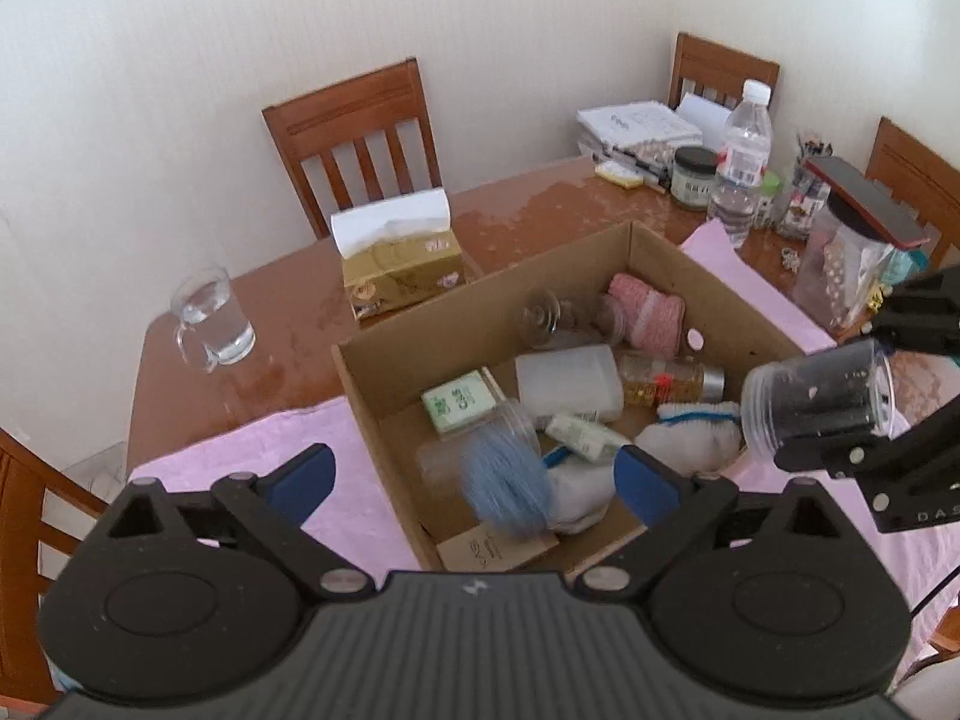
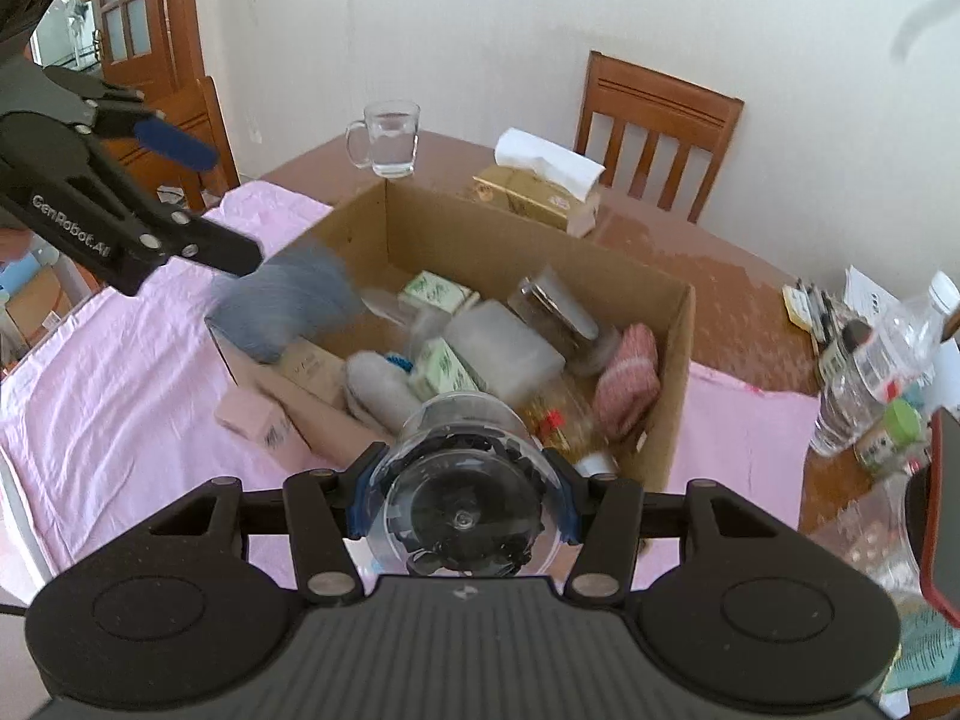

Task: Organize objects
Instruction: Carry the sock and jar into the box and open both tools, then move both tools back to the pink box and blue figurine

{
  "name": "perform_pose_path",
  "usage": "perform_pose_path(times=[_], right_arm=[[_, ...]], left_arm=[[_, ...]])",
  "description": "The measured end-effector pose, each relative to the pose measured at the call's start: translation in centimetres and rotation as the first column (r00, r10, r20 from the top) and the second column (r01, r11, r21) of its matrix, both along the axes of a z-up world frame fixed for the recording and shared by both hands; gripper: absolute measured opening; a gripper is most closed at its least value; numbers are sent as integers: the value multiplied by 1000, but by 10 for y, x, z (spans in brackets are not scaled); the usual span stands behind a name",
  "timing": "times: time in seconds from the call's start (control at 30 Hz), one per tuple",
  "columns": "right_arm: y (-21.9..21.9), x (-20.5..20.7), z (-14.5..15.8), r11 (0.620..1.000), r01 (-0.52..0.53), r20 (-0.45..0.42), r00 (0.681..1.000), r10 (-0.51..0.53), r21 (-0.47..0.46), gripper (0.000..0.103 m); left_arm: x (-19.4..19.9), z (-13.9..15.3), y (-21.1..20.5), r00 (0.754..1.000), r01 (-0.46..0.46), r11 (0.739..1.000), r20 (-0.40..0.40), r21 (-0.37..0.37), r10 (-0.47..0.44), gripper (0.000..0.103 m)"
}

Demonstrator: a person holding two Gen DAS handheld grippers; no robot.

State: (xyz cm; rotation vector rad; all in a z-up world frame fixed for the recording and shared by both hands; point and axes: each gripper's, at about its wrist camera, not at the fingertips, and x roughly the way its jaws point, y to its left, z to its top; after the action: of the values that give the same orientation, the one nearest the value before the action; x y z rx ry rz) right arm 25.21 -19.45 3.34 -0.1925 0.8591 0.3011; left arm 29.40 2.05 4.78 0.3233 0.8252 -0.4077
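Clear jar (image 2: 465, 498) of dark bits between right gripper (image 2: 462, 495) jaws, above cardboard box (image 2: 672, 360)

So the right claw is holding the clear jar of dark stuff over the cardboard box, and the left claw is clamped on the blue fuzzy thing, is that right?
Not quite. The left claw is open and grips nothing; in the left wrist view the blurred blue fuzzy thing sits loose between its spread fingers, over the cardboard box. The right claw does hold the clear jar of dark stuff.
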Motion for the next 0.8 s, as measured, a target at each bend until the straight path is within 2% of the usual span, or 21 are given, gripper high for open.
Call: perform_pose_path(times=[0.27,0.53,0.57,0.6,0.67,0.7,0.8], right_arm=[[9,21,0,1000,-4,9,1000,3,6,59],[10,46,0,999,32,26,999,-32,3,60],[11,48,0,999,38,35,999,-38,2,70],[12,51,1,999,43,48,998,-42,-8,89],[13,51,4,997,64,96,994,-61,-31,103],[13,50,6,998,62,115,992,-58,-30,103],[13,50,5,998,59,97,994,-55,-35,103]], left_arm=[[1,-17,12,995,-50,998,-88,-39,47,99],[-4,-23,18,991,-79,995,-113,-56,72,99],[-5,-23,19,990,-83,995,-115,-58,76,99],[-5,-23,19,990,-86,994,-117,-62,79,99],[-6,-24,20,989,-93,993,-120,-68,85,99],[-6,-25,20,988,-96,993,-124,-70,87,99],[-7,-29,20,986,-106,992,-138,-73,95,99]])
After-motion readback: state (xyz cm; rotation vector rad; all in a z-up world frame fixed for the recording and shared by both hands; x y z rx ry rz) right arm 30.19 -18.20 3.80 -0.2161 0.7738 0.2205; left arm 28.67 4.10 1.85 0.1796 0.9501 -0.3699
